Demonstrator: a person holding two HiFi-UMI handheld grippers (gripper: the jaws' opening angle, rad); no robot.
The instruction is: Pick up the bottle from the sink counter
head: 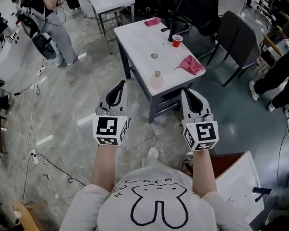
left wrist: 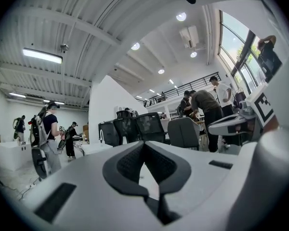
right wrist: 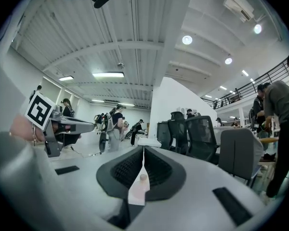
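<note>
The bottle [head: 156, 80], a small clear one with a round cap, stands upright at the near edge of the white table [head: 135, 37], ahead of both tongs and between their lines, nearer the right tongs [head: 187, 91] than the left tongs [head: 120, 83]. Neither tool touches it. Both pairs are pressed together at the tips and hold nothing. The right gripper view shows the bottle [right wrist: 140, 186] only through the slit below its closed tips, well beyond them. To do the pick well, I would spread the right pair first, bring it in level so the pads straddle the bottle's body below the cap, then close gently: it looks light and sits by the edge, so a nudge could tip it off. Beyond the bottle, farther from the tongs, lie a pink cloth [head: 191, 64] and a red cup [head: 177, 40]. No label or brand can be read; the marker cubes carry only black-and-white squares.
</note>
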